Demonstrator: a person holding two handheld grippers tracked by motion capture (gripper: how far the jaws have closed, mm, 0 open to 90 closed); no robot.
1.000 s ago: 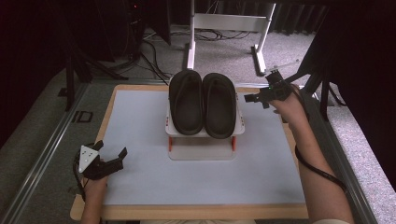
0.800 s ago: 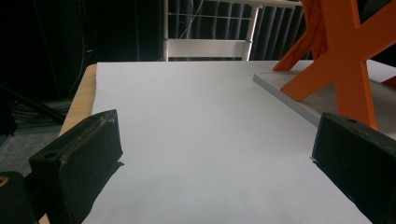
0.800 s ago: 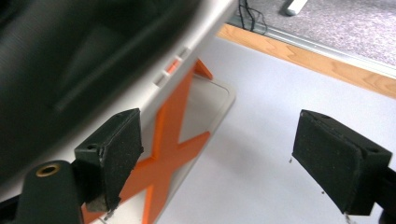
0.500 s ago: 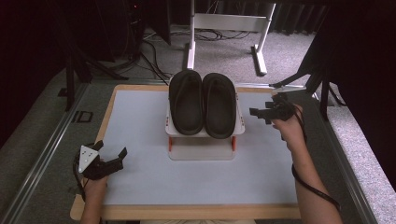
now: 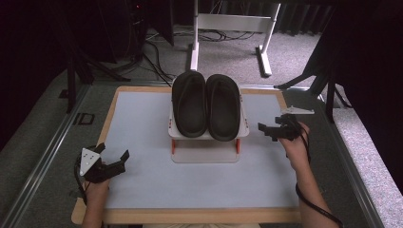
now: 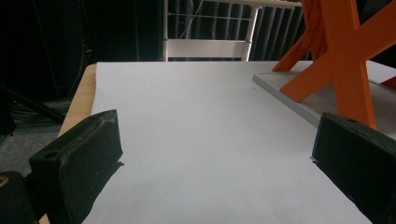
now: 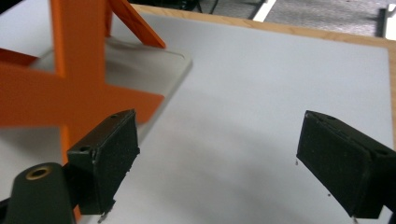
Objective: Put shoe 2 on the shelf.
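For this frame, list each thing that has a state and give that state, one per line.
left gripper: open, empty, low over the mat.
right gripper: open, empty, beside the rack's right side.
left slipper: sole down on the rack's top shelf.
right slipper: sole down beside it, touching.
rack: upright, orange legs, lower shelf bare.

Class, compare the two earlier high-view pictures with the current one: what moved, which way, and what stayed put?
The right gripper drew back from beside the far end of the rack toward the person's side of the table, along the rack's right side. Its fingers are open, holding nothing. The left gripper stayed at the near left corner, open. The two black slippers remain side by side on the white rack with orange legs.
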